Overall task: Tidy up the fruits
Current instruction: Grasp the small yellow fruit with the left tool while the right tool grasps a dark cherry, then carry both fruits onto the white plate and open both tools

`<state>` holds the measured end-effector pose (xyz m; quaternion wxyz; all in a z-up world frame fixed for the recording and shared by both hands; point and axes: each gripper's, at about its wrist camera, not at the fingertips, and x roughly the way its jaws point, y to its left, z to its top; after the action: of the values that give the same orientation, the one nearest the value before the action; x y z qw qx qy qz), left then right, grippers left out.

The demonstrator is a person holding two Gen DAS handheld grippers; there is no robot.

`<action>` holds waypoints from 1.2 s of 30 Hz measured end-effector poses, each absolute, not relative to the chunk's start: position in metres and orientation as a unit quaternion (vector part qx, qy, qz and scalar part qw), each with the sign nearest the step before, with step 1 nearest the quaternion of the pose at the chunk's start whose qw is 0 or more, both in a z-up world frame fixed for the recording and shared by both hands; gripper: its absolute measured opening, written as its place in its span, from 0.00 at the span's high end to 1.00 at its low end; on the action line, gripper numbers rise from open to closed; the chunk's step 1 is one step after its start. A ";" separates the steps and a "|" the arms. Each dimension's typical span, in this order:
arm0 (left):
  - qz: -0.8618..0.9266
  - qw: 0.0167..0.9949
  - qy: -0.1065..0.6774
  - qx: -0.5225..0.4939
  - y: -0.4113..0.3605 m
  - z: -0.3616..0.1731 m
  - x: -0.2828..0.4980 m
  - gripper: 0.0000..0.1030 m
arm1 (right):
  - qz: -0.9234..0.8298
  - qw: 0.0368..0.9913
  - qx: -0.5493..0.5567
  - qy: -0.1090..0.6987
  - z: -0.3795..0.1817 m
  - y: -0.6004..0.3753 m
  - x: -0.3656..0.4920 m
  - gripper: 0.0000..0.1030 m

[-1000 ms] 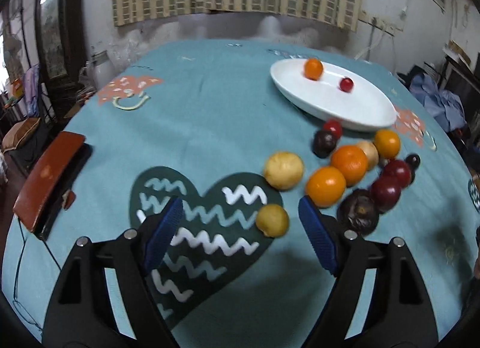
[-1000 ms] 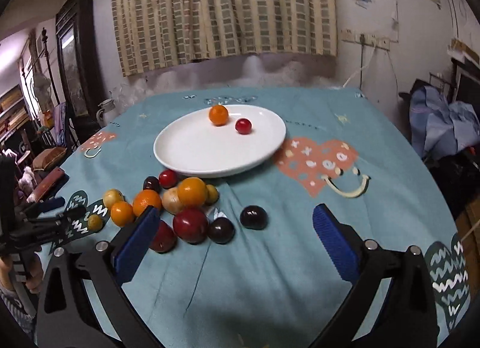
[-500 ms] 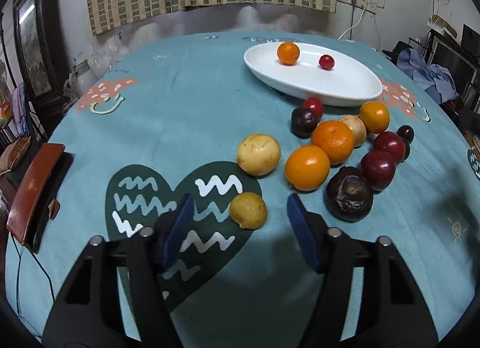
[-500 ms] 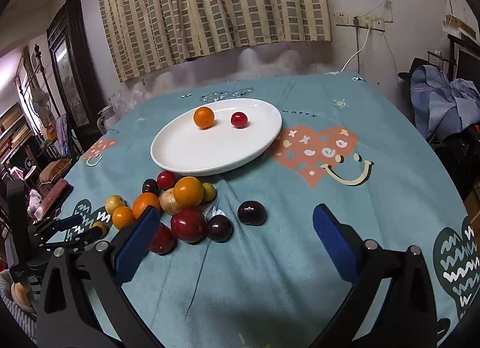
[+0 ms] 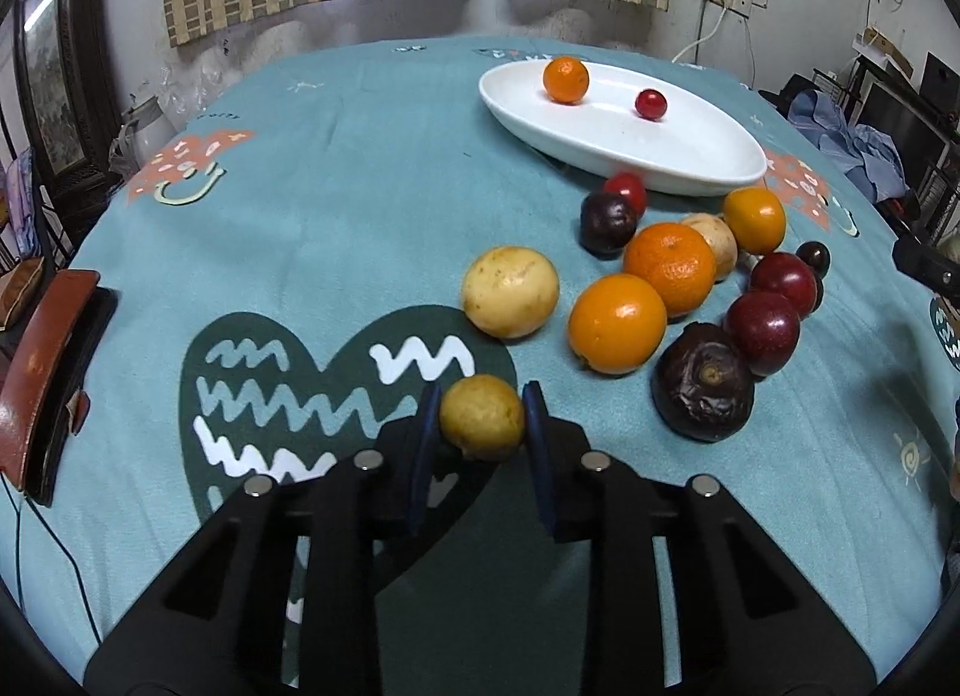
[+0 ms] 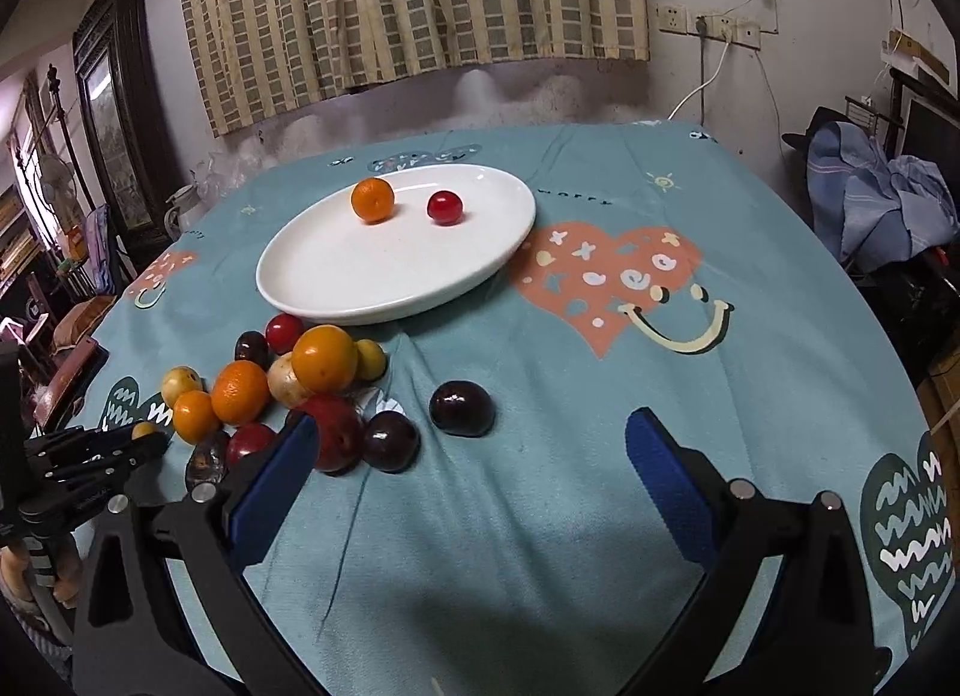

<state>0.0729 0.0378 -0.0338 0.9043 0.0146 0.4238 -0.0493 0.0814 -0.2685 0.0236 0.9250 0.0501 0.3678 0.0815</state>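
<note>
My left gripper (image 5: 480,417) is shut on a small yellow fruit (image 5: 482,417) low over the teal tablecloth; it also shows in the right wrist view (image 6: 144,430). A white oval plate (image 5: 690,156) holds an orange (image 5: 565,79) and a small red fruit (image 5: 651,104). A cluster of loose fruits lies before the plate: a larger yellow fruit (image 5: 510,291), two oranges (image 5: 618,322), red plums (image 5: 763,333) and a dark wrinkled fruit (image 5: 702,391). My right gripper (image 6: 468,456) is open and empty, above a dark plum (image 6: 462,408).
A brown leather case (image 5: 42,360) lies at the table's left edge. Curtains and a wall stand behind the table. A pile of blue clothes (image 6: 876,198) sits to the right beyond the table. The plate also shows in the right wrist view (image 6: 360,288).
My left gripper moved forward and closed on the small yellow fruit. My right gripper moved slightly closer to the table and stays open.
</note>
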 end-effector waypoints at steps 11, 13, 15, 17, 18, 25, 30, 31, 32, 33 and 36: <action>-0.054 0.910 0.412 0.008 0.038 -0.026 0.067 0.73 | 0.101 0.915 -0.025 0.391 0.003 -0.240 0.088 0.33; -0.055 0.909 0.412 0.010 0.037 -0.027 0.066 0.73 | 0.090 0.916 -0.030 0.389 0.001 -0.240 0.091 0.38; -0.056 0.909 0.414 0.011 0.036 -0.028 0.066 0.73 | 0.085 0.918 -0.009 0.386 0.001 -0.248 0.096 0.44; -0.057 0.908 0.414 0.013 0.035 -0.028 0.066 0.73 | 0.085 0.918 0.006 0.388 0.001 -0.252 0.103 0.44; -0.057 0.908 0.414 0.014 0.035 -0.028 0.066 0.73 | 0.083 0.917 0.006 0.390 -0.001 -0.251 0.107 0.44; -0.059 0.904 0.423 0.015 0.034 -0.030 0.069 0.73 | 0.088 0.909 0.005 0.407 -0.011 -0.246 0.122 0.61; -0.062 0.901 0.430 0.015 0.033 -0.033 0.070 0.73 | 0.106 0.899 0.028 0.423 -0.016 -0.251 0.124 0.67; -0.062 0.900 0.431 0.015 0.033 -0.034 0.071 0.73 | 0.107 0.900 0.027 0.423 -0.015 -0.250 0.124 0.67; -0.062 0.899 0.432 0.016 0.032 -0.034 0.071 0.73 | 0.107 0.899 0.027 0.423 -0.016 -0.249 0.124 0.67; -0.063 0.899 0.433 0.017 0.032 -0.035 0.072 0.73 | 0.108 0.898 0.031 0.424 -0.016 -0.250 0.124 0.68; -0.063 0.899 0.433 0.018 0.032 -0.035 0.072 0.73 | 0.114 0.897 0.048 0.425 -0.017 -0.254 0.125 0.69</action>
<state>0.0716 0.0319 -0.0354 0.8993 0.0183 0.4325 -0.0628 0.1253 -0.2538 -0.0168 0.8966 0.0481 0.4254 0.1136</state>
